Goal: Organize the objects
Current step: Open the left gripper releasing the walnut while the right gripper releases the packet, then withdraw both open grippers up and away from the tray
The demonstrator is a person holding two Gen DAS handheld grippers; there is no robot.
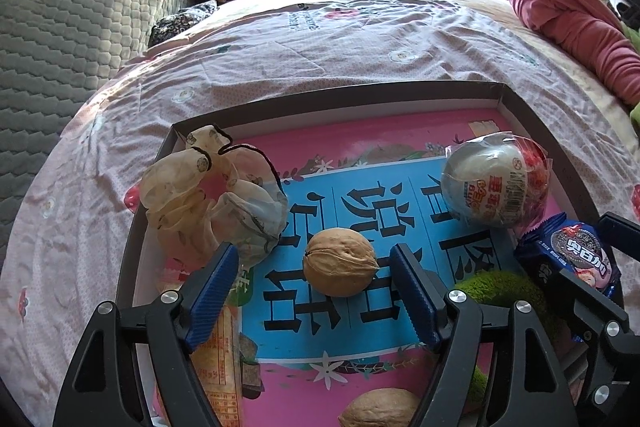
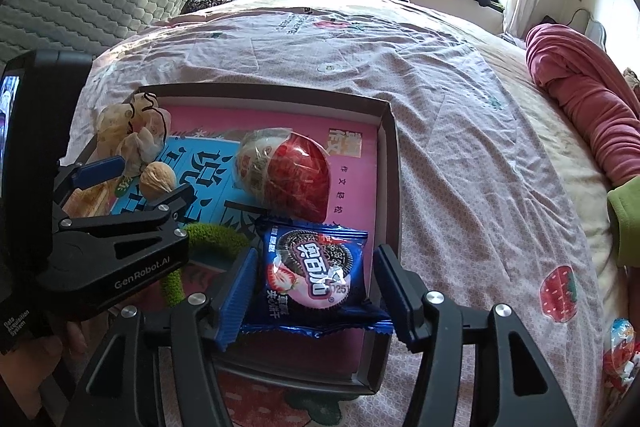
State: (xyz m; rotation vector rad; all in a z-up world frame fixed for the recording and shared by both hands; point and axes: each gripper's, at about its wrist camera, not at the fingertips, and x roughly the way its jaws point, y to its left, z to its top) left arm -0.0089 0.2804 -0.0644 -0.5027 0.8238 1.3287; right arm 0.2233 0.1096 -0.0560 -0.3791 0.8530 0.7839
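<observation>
Second walnut [image 1: 380, 409] only left view.

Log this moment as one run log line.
left gripper: jaws open around walnut | right gripper: jaws open around cookie packet | both inside tray

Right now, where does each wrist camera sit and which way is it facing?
Left wrist: rides the left hand-held gripper, looking down at the walnut between its open jaws in the box; the right hand-held gripper shows at right.
Right wrist: rides the right hand-held gripper, looking down at the cookie packet between open jaws; the left hand-held gripper shows at left.
Shared: box, walnut, toy egg, cookie packet, bed.
</observation>
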